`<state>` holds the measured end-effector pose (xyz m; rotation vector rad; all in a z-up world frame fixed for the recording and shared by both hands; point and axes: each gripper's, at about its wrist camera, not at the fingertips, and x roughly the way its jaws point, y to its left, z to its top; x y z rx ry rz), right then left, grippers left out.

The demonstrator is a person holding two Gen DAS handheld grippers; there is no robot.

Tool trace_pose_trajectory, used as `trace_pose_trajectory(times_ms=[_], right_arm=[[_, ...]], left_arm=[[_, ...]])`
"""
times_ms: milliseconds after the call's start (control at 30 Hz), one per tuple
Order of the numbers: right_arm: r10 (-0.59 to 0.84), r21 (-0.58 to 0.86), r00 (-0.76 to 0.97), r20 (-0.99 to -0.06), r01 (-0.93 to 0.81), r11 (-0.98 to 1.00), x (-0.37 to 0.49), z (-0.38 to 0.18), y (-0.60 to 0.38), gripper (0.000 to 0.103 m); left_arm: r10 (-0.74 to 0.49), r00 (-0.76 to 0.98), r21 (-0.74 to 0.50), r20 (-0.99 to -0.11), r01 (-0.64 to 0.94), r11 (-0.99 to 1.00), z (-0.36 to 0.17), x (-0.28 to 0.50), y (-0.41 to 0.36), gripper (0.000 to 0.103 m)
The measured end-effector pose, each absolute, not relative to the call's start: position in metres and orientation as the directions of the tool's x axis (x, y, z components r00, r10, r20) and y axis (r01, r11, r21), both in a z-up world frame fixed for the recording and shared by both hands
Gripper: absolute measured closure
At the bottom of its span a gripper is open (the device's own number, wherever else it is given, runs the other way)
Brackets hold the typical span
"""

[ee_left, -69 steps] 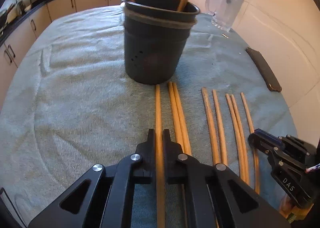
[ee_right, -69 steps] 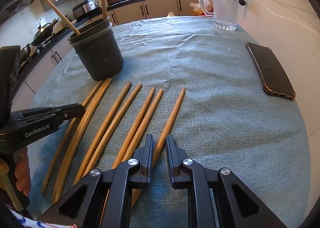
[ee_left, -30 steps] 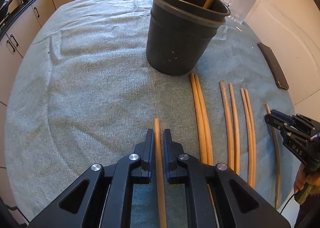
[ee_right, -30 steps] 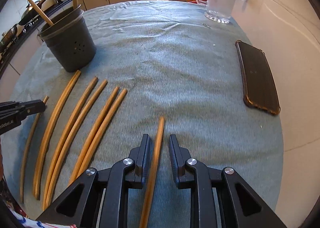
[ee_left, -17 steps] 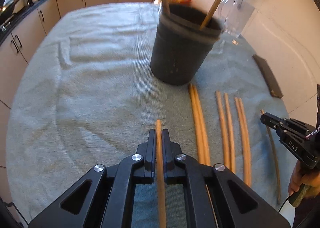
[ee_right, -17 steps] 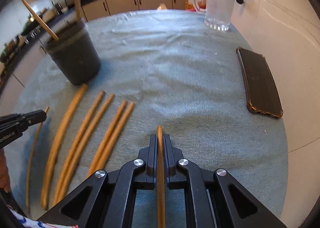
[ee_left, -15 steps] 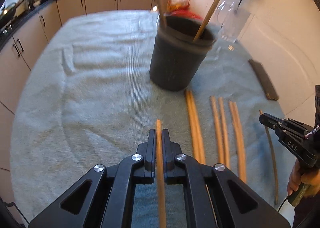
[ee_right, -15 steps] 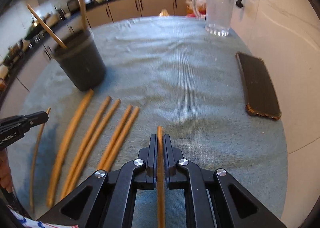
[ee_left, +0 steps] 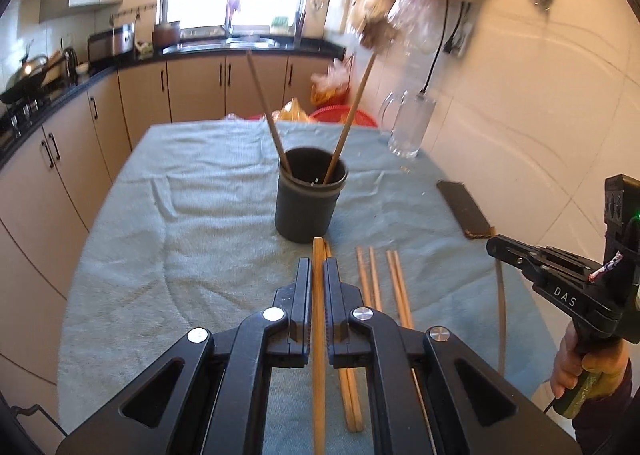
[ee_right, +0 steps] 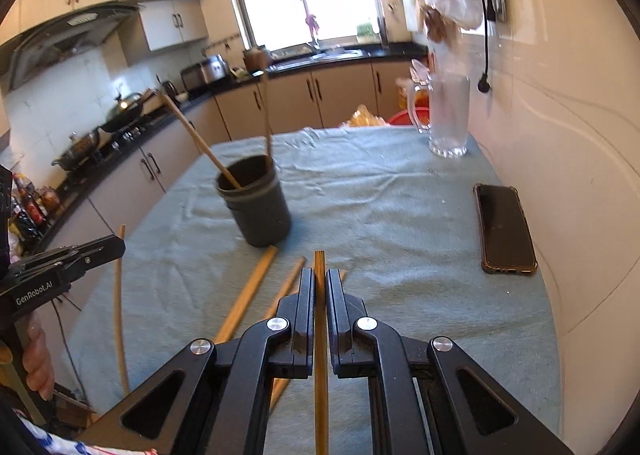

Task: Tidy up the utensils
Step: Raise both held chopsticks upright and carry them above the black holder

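Both grippers have come up off the cloth (ee_left: 160, 239) since a second ago, each with a chopstick clamped

I see pale-brown wooden sticks, long, thin and round: my left gripper (ee_left: 316, 275) is closed tight on a left stick (ee_left: 318, 335) running straight out between its pads, tip just short of the pot (ee_left: 308, 199); my right gripper (ee_right: 319, 287) is pinched the same way on a right stick (ee_right: 319, 335). Six more sticks (ee_left: 384, 287) lie side by side on the cloth below the dark pot, which already has two standing in it, leaning apart
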<state>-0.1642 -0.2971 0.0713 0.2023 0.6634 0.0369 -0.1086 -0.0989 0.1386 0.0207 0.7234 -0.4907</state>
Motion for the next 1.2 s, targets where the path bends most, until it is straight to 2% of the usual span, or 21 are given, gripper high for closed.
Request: trace_pose_trajectory(times_ms=[500,1200], right_arm=[[0.125,0.188,0.854,-0.504,-0.032,0.982,-0.202,0.108,-0.279,0.097],[0.146,0.174,0.882,-0.448,-0.074,0.982,-0.180,0.135,-0.271,0.097]], left_arm=[[-0.468,0.710,-0.139,-0.526,0.471,0.871,0.177,-0.163,-0.082,0.098],[-0.489,0.757,-0.179,-0.433,0.459,0.870,0.219,-0.143,-0.072,0.098]])
